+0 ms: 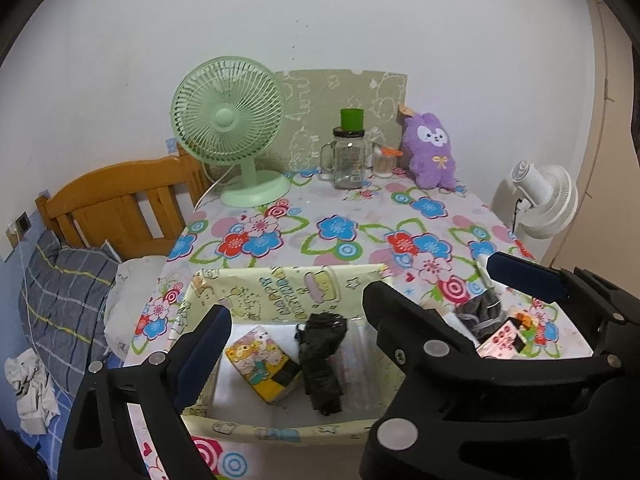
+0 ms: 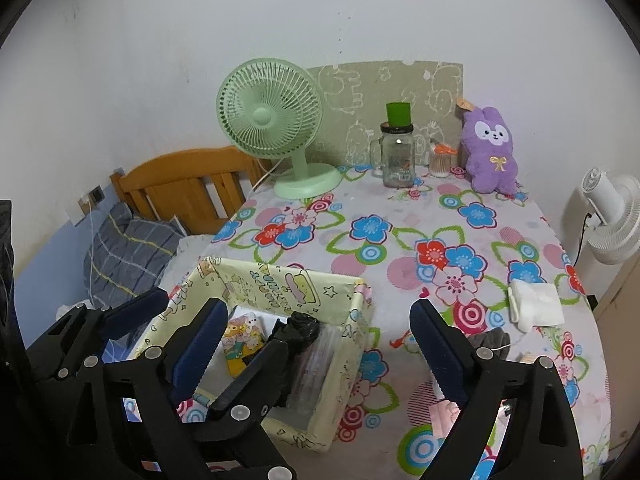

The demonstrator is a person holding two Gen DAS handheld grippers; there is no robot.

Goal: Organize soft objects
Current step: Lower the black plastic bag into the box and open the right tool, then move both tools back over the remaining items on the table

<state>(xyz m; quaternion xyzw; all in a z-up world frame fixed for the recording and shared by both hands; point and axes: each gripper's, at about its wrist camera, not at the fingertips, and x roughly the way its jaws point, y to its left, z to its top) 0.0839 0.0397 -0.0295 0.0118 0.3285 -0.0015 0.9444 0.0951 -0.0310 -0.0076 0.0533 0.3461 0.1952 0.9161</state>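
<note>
Bedding in grey plaid was seen at nine o'clock in the left wrist view, beside a wooden headboard. At eleven o'clock on the flowered tablecloth stood a green desk fan, then a glass jar with a green cup on its lid at twelve o'clock, and a purple plush rabbit at one o'clock. At six o'clock the yellow fabric box was found, holding a cartoon-printed pouch and, just beside it, a black crumpled cloth. The left gripper was held over the box with its jaws wide apart and nothing between them. At four o'clock the right gripper was seen, its jaws likewise spread and empty. In the right wrist view a folded white cloth lay on the table at three o'clock, with a dark grey garment near it at four o'clock, partly hidden by the gripper. A white fan was seen past the table's edge at two o'clock.
</note>
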